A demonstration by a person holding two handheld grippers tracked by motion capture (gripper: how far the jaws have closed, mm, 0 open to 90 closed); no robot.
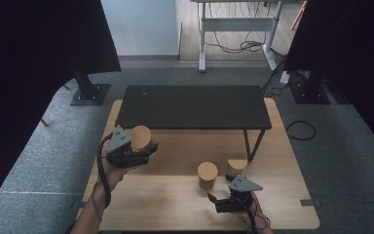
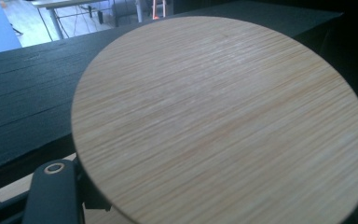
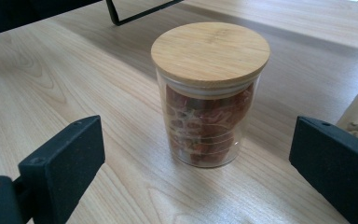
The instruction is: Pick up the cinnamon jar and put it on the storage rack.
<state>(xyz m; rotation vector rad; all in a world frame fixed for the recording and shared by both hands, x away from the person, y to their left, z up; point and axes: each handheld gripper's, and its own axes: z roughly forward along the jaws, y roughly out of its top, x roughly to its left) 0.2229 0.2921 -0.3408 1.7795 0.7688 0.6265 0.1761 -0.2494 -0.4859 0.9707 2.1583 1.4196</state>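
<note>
- The left tongs (image 1: 148, 148) grip a jar (image 1: 140, 137) with a wooden lid, held above the desk (image 1: 175, 204) just before a black shelf (image 1: 195, 107).
- The right tongs (image 1: 213, 201) hover low near the front edge, jaws apart.
- Two more jars (image 1: 207, 174) (image 1: 236, 166) stand close together beyond them, beside the shelf's leg.

The wooden-lidded jar (image 1: 141, 138) is held up off the desk (image 1: 175, 204) near its left edge, its round bamboo lid (image 2: 219, 121) closed. A second glass jar (image 3: 209, 93), lid on, with reddish-brown contents, stands upright towards the desk's front right
</note>
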